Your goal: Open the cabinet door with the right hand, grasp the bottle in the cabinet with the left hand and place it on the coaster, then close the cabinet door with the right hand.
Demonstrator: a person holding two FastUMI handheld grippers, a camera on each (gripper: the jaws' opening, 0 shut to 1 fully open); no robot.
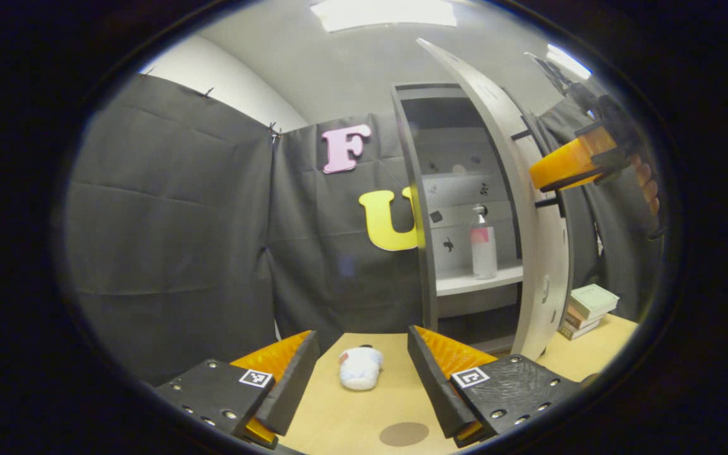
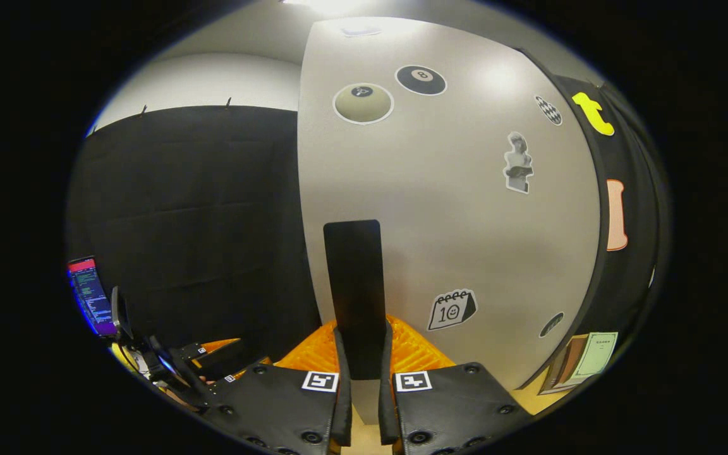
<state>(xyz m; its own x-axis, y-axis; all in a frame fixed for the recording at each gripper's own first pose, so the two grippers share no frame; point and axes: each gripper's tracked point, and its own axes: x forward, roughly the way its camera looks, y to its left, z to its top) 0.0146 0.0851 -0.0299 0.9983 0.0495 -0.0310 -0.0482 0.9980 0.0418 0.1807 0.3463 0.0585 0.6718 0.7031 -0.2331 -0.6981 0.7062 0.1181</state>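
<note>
The grey cabinet door [image 1: 531, 253] stands swung open. Inside, a white pump bottle [image 1: 483, 243] with a pink label stands upright on a shelf [image 1: 459, 282]. My left gripper [image 1: 361, 341] hangs open above the table, well short of the cabinet, with nothing between its fingers. A round brown coaster [image 1: 404, 433] lies on the table just below it. In the right gripper view, my right gripper [image 2: 362, 328] is shut on the door's black vertical handle [image 2: 354, 284], set on the sticker-covered door front [image 2: 452, 208]. The left gripper view shows the right gripper [image 1: 566, 164] beside the door's outer edge.
A small white fluffy object [image 1: 359, 368] lies on the wooden table between my left fingers' line of sight and the cabinet. A stack of books [image 1: 588, 308] sits to the right of the door. A lit phone on a stand [image 2: 89, 294] is at far left.
</note>
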